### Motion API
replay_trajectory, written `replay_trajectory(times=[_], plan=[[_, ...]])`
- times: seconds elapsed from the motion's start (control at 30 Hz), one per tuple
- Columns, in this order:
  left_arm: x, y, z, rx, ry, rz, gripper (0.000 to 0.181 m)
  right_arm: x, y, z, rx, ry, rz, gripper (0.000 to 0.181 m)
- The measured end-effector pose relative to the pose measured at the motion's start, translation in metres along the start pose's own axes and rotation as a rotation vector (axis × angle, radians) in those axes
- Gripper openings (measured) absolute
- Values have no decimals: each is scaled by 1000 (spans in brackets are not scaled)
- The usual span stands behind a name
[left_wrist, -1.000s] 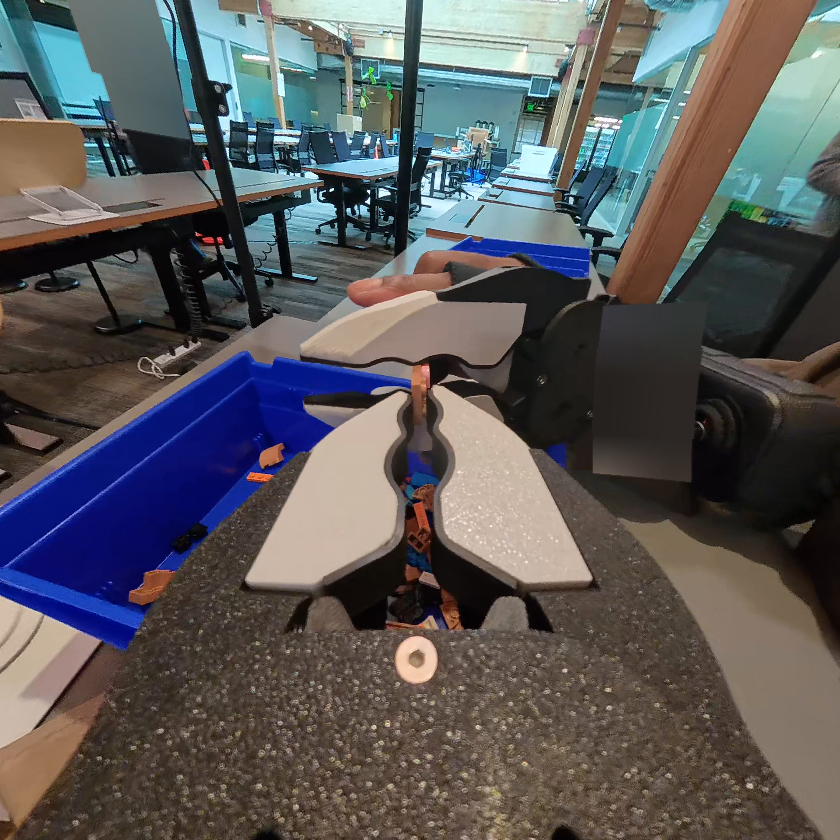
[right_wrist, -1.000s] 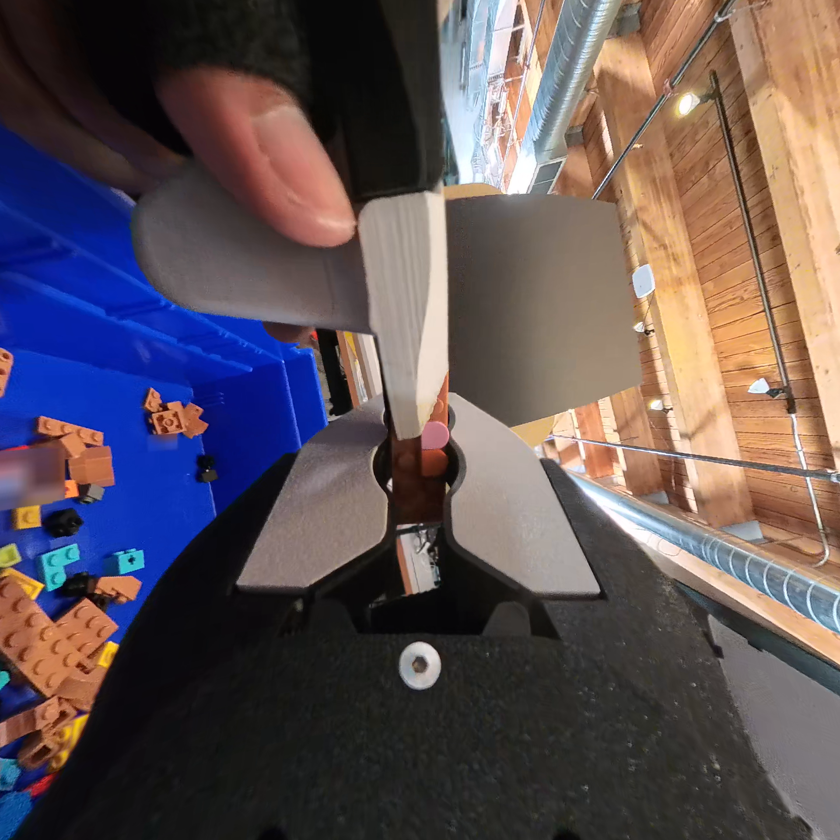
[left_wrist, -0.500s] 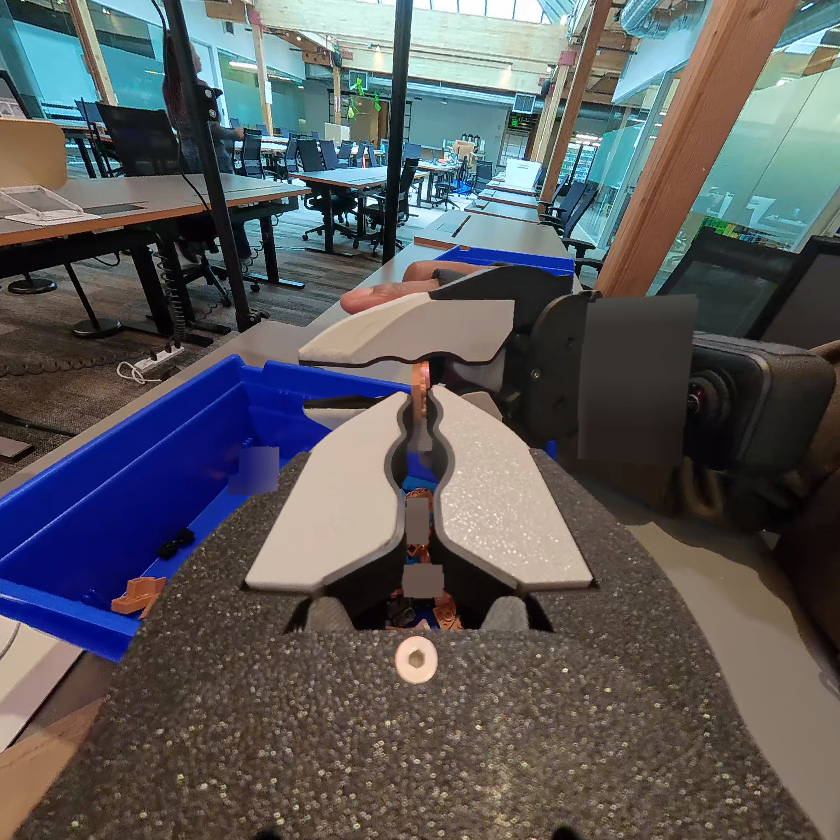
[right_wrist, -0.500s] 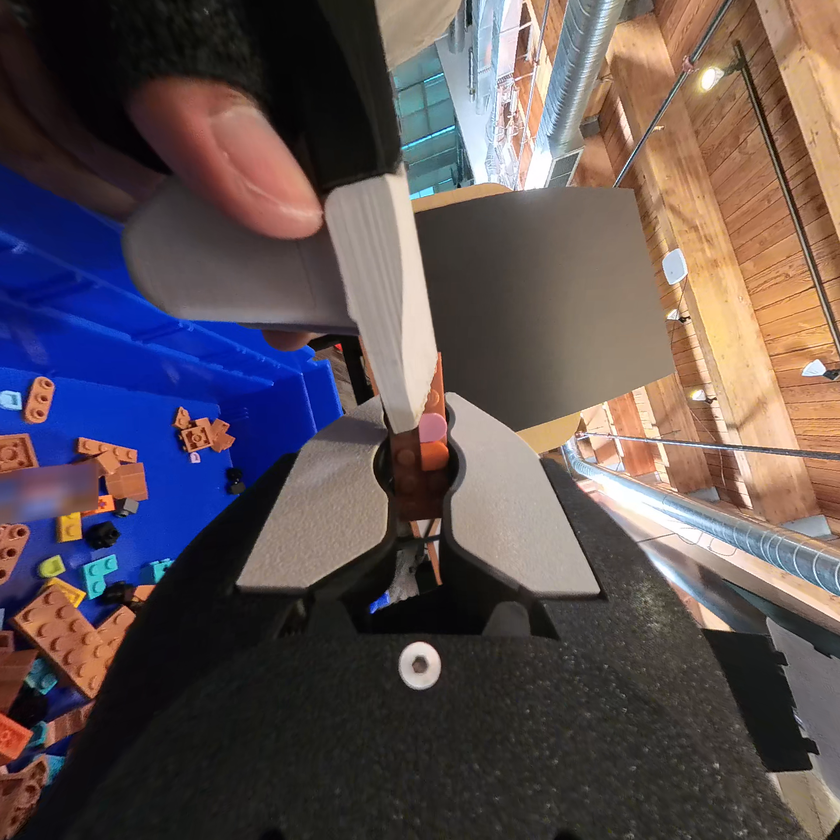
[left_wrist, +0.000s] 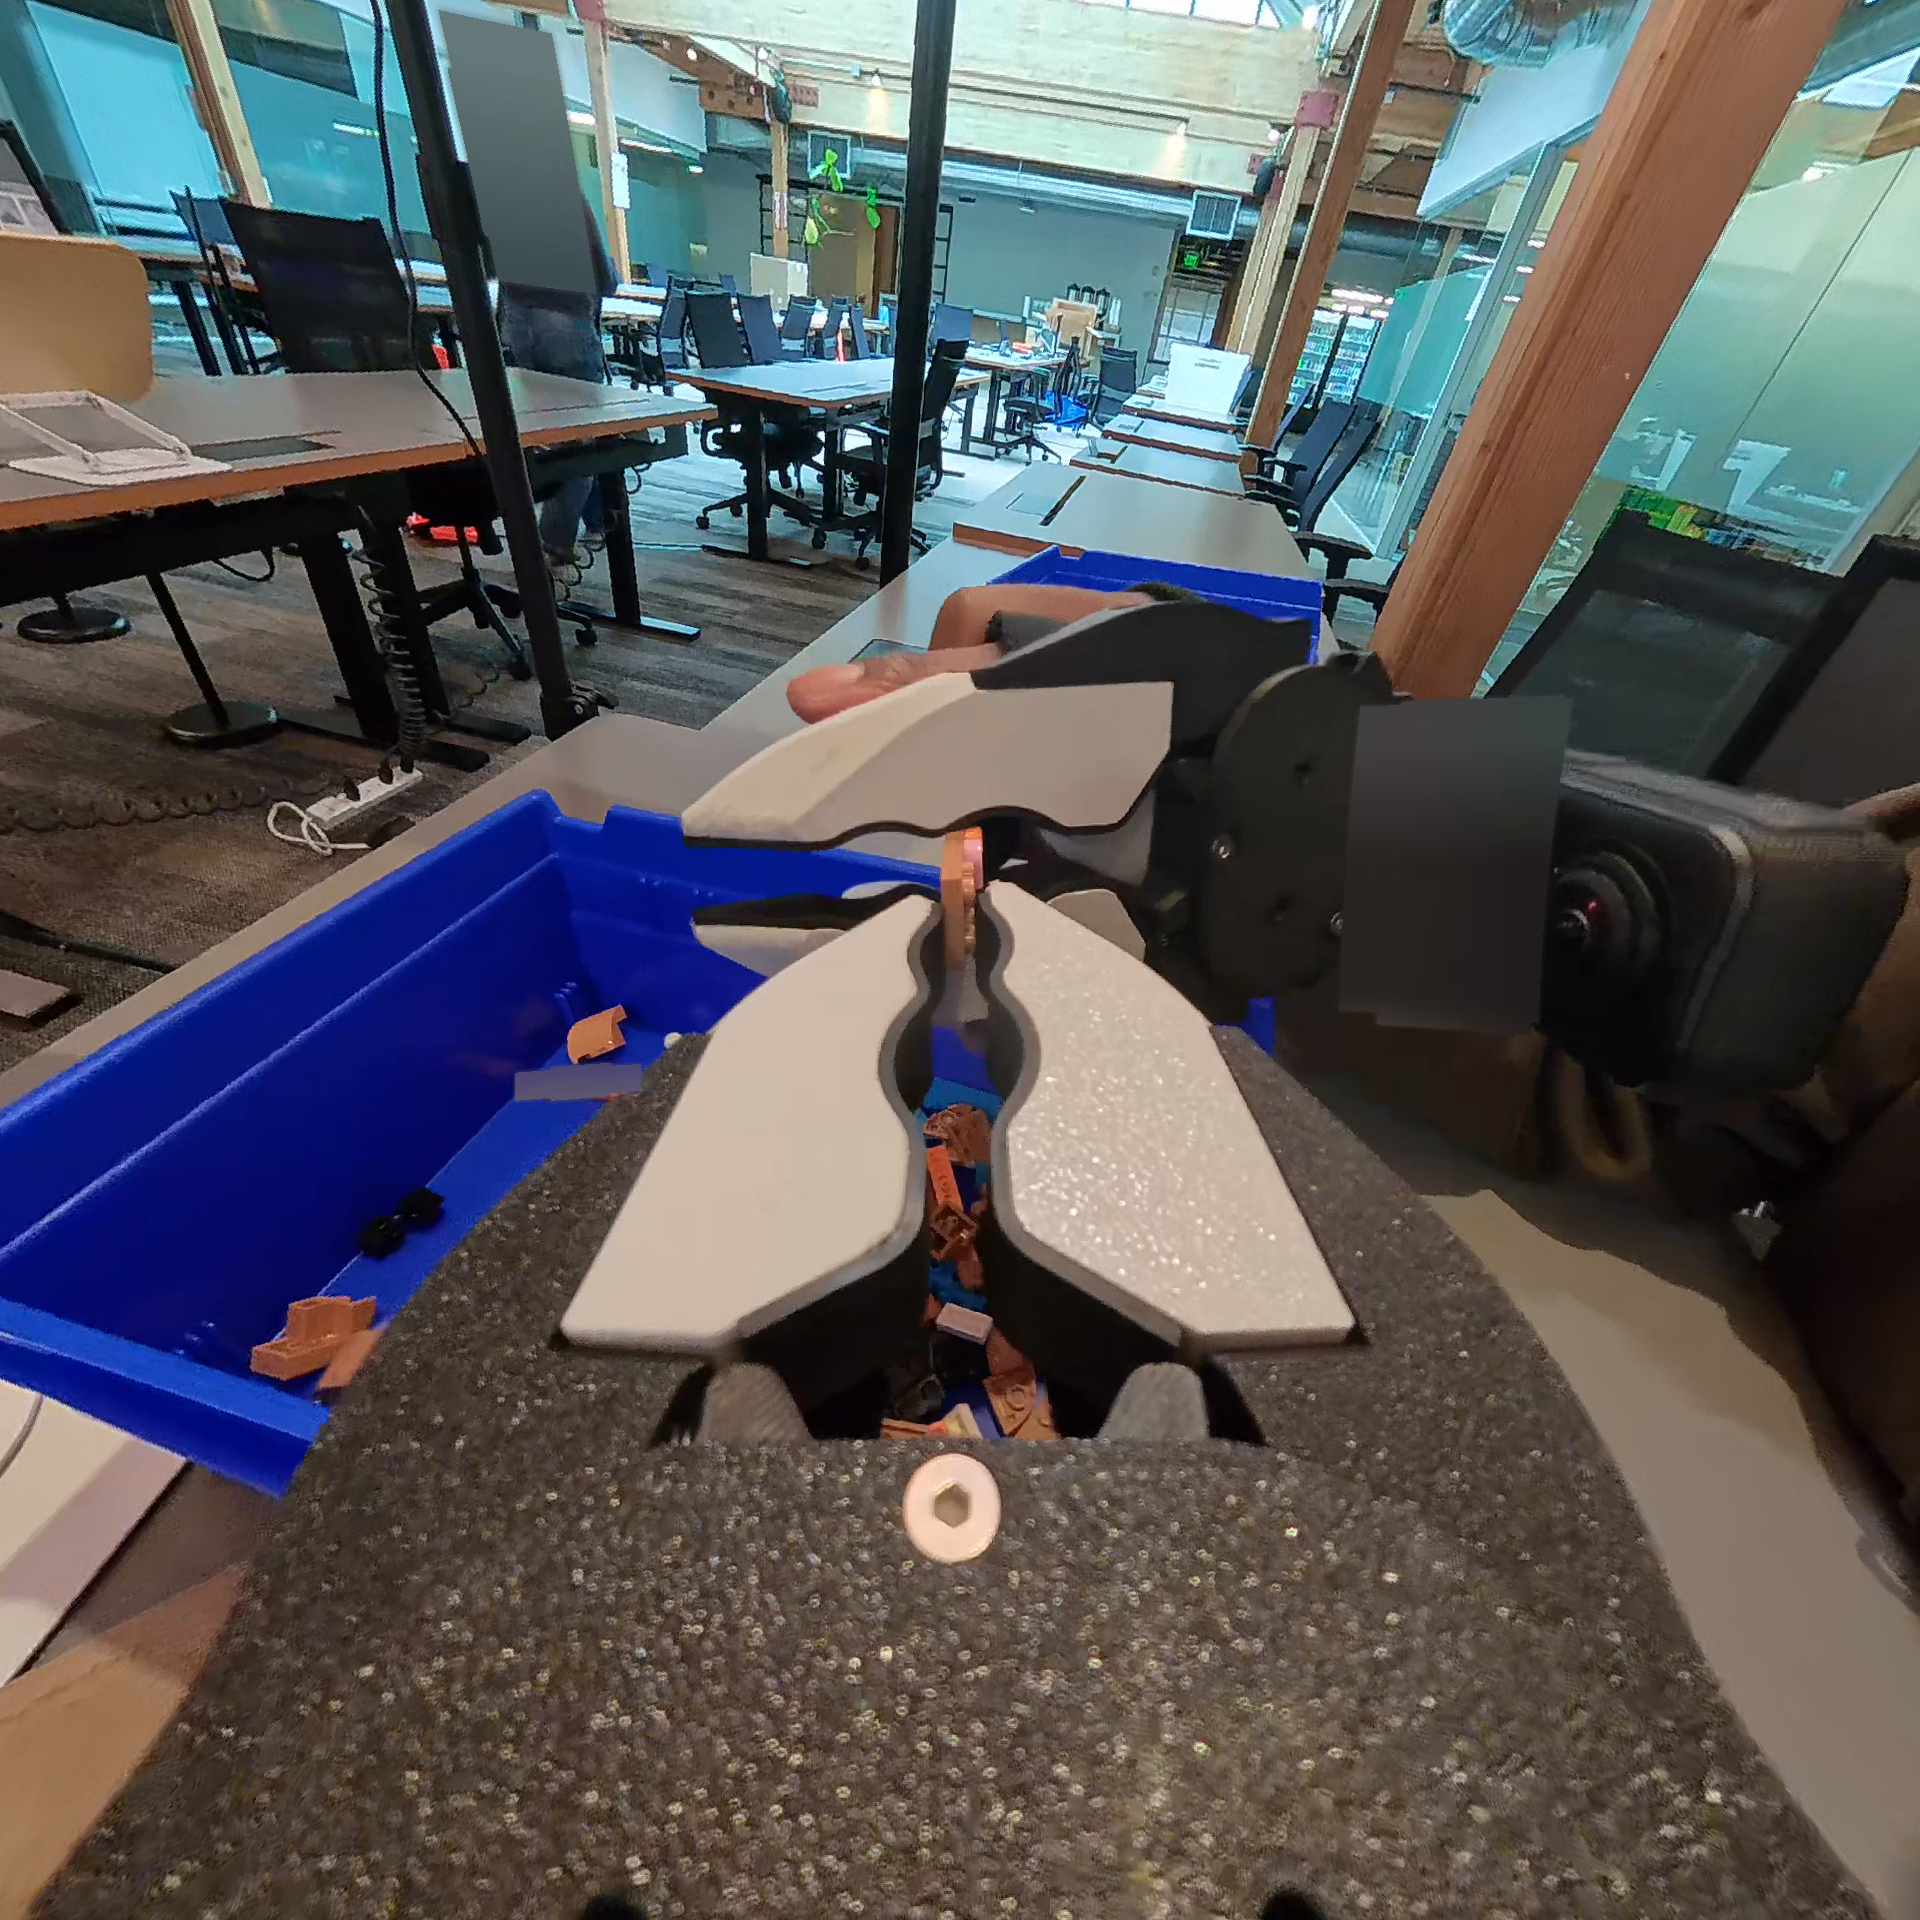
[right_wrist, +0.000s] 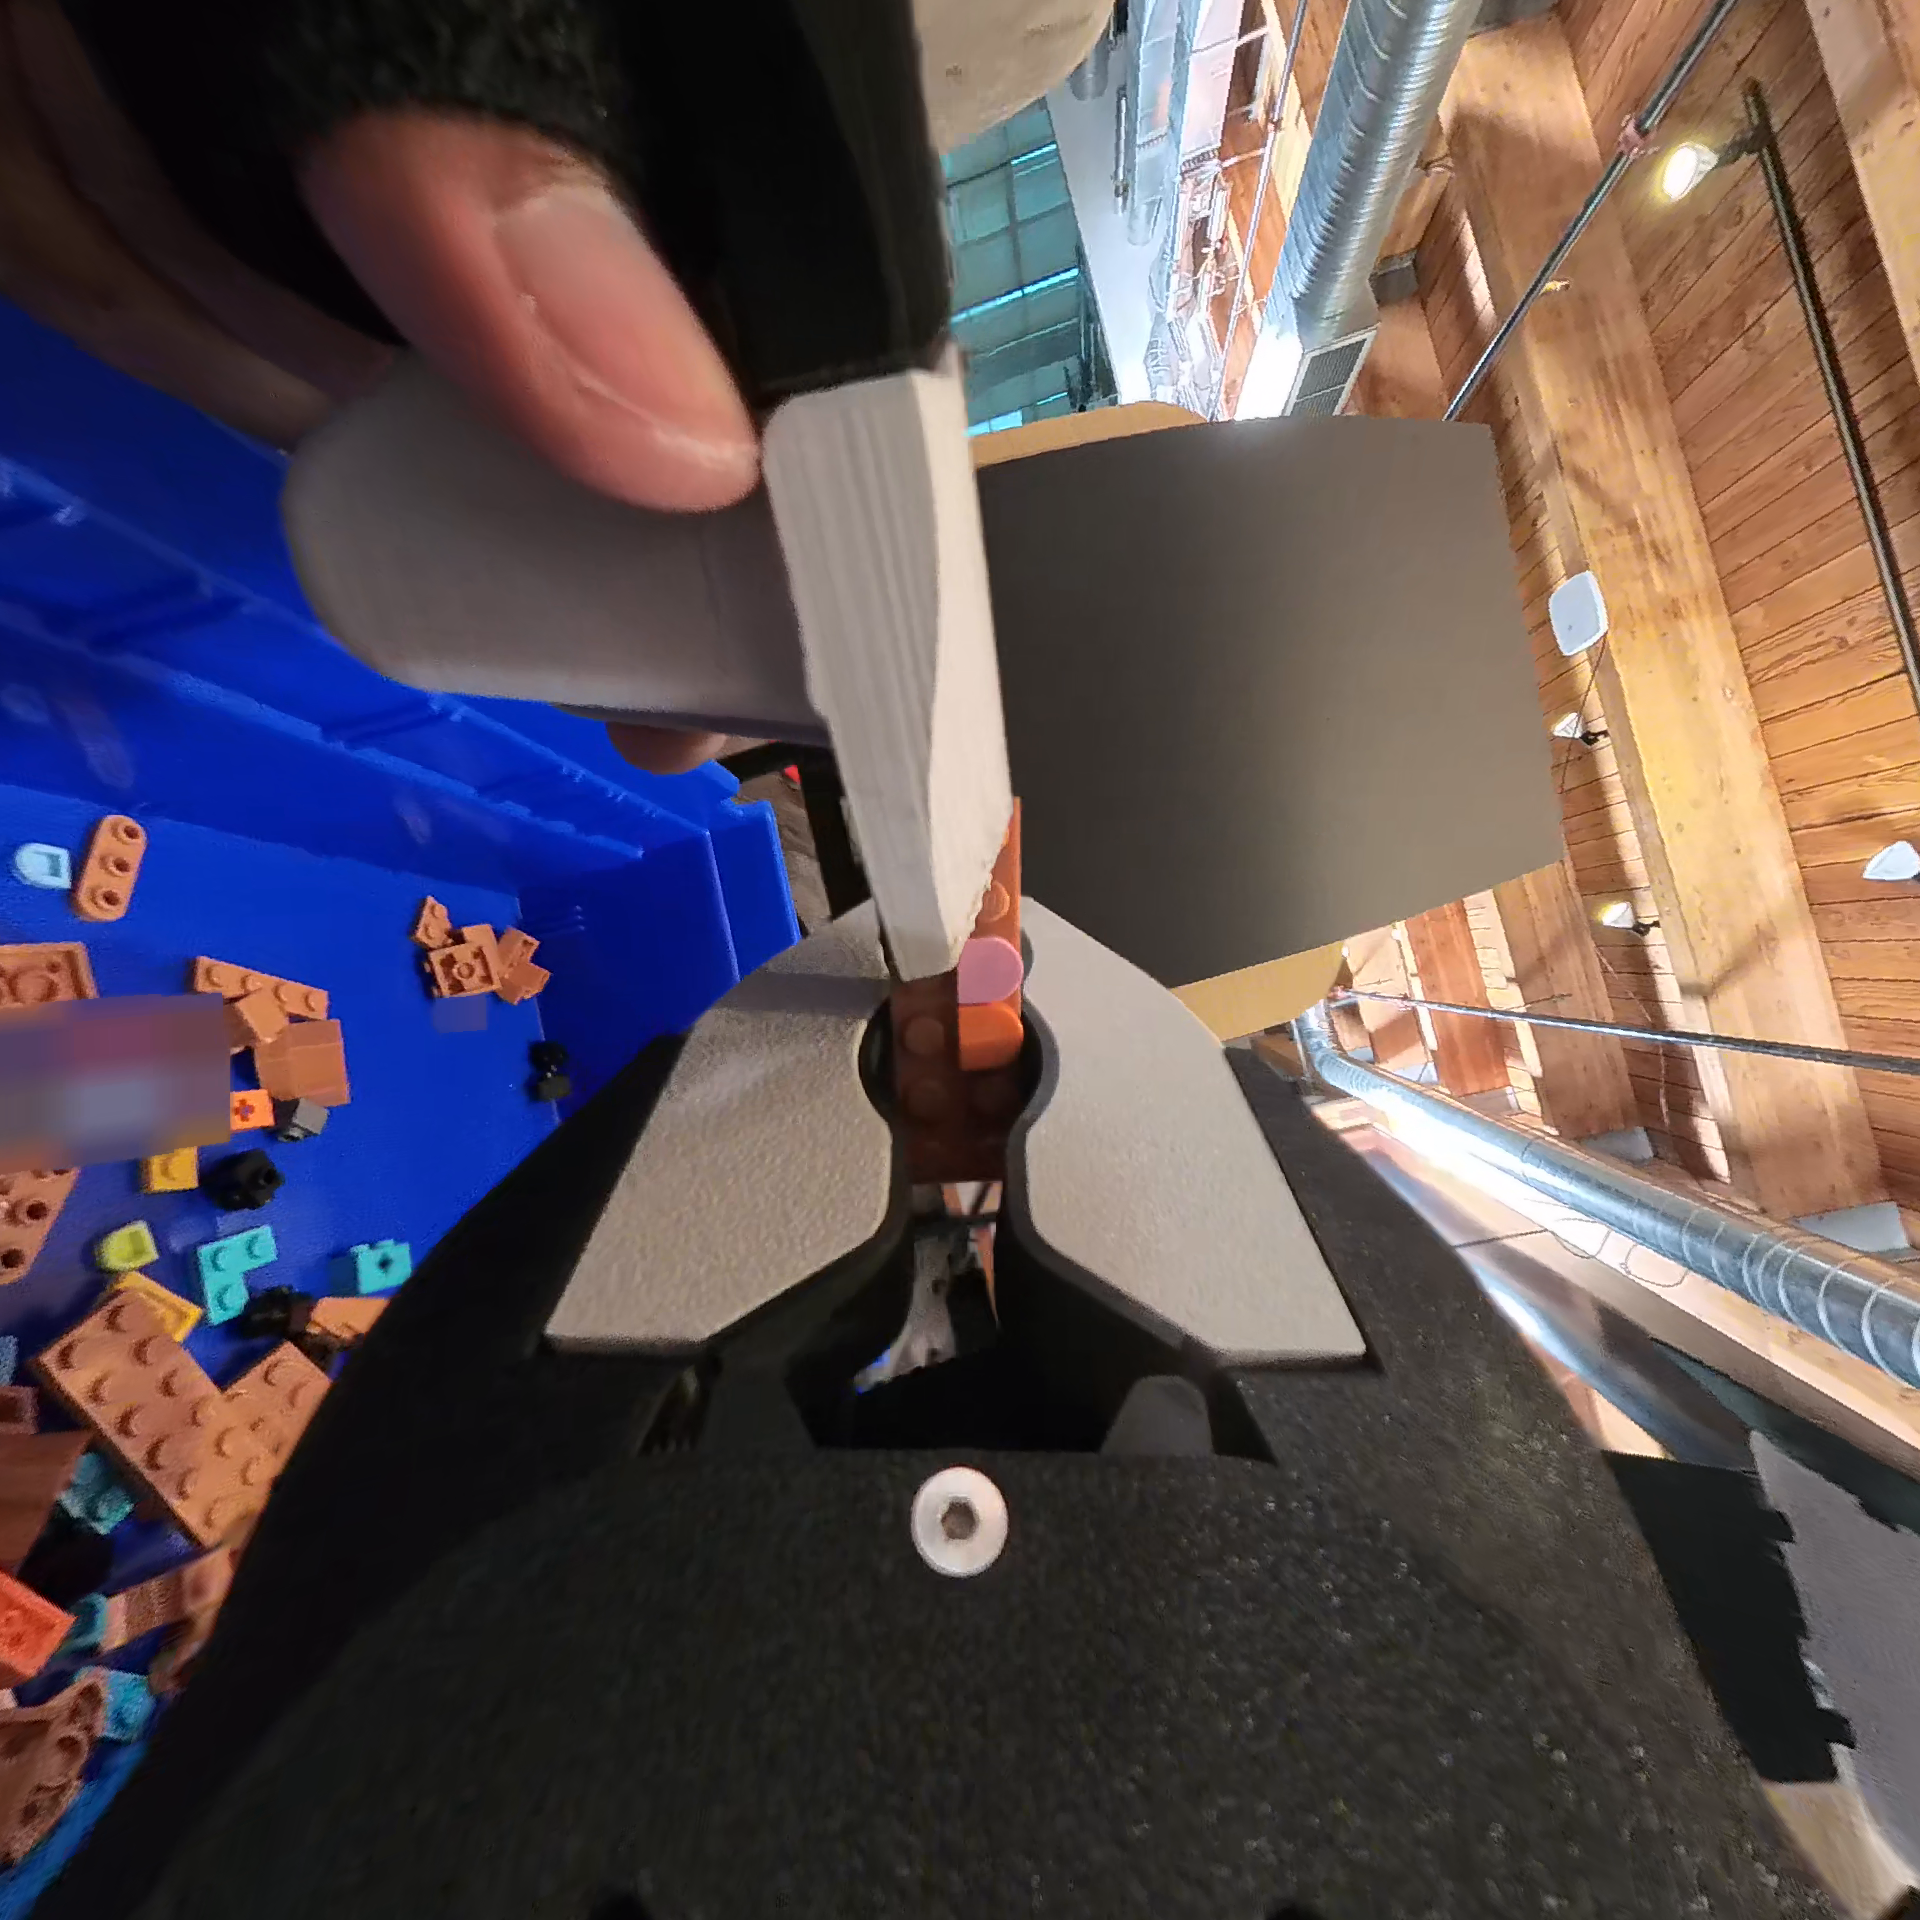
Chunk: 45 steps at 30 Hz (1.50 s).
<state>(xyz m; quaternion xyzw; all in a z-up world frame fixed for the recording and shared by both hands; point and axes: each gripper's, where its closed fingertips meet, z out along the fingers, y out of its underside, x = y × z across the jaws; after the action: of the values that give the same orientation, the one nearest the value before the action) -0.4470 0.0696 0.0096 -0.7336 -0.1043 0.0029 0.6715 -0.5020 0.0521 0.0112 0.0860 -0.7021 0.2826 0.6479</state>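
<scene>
Right between the tips of the left gripper there's a thin stack of brown and orange studded plastic plates, seen edge-on, and the fingers are pressed together on it. The right gripper comes in crosswise from the side and is clamped on the same stack, so both claws are pinching one piece in mid-air. A small round pink tile sits on the stack just at the right claw's tips. I think the left claw's tip lands right beside that tile rather than on it, but it's blocked by the finger, so don't quote me.

Compared with half a second ago, basically nothing has let go. Same double pinch, same stack; only the pair has drifted a bit and the views tilted with it.

Below and to the left of both claws is the blue plastic bin, with loose brown, teal and yellow bricks scattered on its floor. A bare thumb presses on the far claw's grey finger. Off to the right of the left claw is the grey tabletop.
</scene>
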Motion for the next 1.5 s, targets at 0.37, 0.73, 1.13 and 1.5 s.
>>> replay_trajectory(times=[0.37,0.73,1.13,1.5], plan=[[-2,3,-1,-21,40,-143,5,5,3,0,-61,73,-181,12],[-3,5,1,-43,38,-157,6,8,6,0,-93,121,-288,12],[1,5,1,-47,104,-206,6,14,4,-3,-95,179,-368,11],[2,3,2,-39,151,-243,6,19,2,-5,-96,225,-407,11]])
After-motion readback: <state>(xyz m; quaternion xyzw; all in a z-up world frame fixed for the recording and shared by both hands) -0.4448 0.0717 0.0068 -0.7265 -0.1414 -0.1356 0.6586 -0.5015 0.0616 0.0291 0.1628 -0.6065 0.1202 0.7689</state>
